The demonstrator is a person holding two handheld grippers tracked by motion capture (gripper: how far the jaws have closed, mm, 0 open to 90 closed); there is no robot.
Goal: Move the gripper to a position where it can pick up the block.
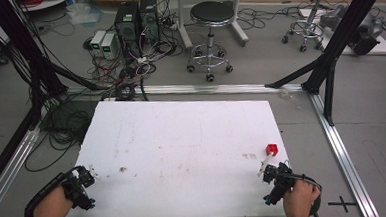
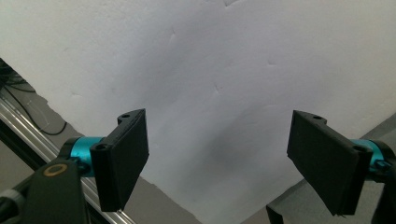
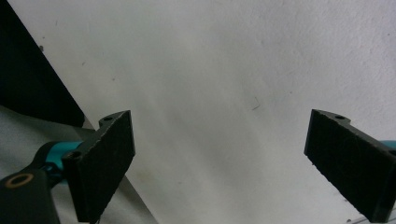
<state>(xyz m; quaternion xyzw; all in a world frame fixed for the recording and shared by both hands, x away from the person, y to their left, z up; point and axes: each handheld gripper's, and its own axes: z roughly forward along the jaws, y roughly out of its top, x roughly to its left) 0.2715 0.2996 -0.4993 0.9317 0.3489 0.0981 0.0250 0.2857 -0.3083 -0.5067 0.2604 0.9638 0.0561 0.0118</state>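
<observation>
White table (image 1: 182, 139) carries a red block (image 1: 271, 149) (both tongs gape).

My room is lit evenly and bright; the white table (image 1: 182, 139) glares a little, my jaws look soft and dark.

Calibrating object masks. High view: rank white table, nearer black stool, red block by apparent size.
1. white table, largest by far.
2. nearer black stool, though it stands farther from the camera.
3. red block, smallest.
</observation>
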